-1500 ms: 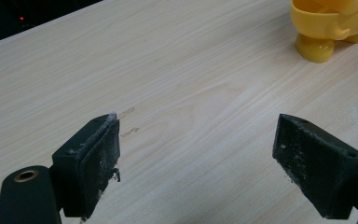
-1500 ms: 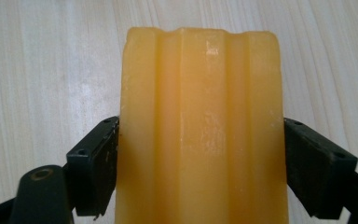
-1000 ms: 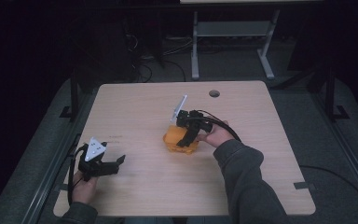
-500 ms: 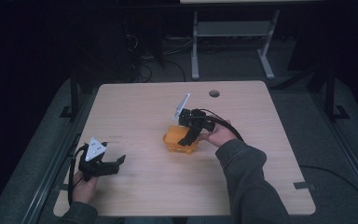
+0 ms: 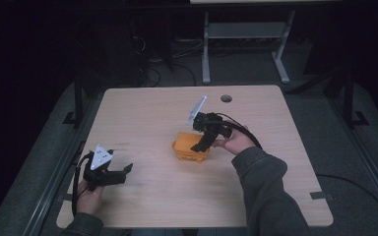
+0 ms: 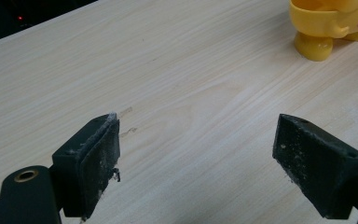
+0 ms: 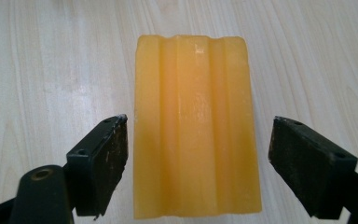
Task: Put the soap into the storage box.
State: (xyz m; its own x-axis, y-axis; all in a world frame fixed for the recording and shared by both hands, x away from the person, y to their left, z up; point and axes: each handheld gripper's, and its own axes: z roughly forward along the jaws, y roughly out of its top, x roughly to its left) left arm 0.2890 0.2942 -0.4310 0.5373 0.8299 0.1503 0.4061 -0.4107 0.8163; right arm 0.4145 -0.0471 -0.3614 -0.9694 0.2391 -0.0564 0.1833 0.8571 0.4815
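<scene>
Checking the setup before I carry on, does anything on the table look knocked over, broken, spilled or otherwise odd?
Nothing stands out. The orange block lies flat on the wooden table, whole, with no spill around it. The right tongs are open astride it, not yet clamped. The left tongs are open over bare wood. Both show whitish scuffing on their pads, which looks like wear.

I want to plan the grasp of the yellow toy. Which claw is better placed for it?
The right claw: it is open with the yellow toy between its jaws. The left claw sits far away near the table corner.
</scene>
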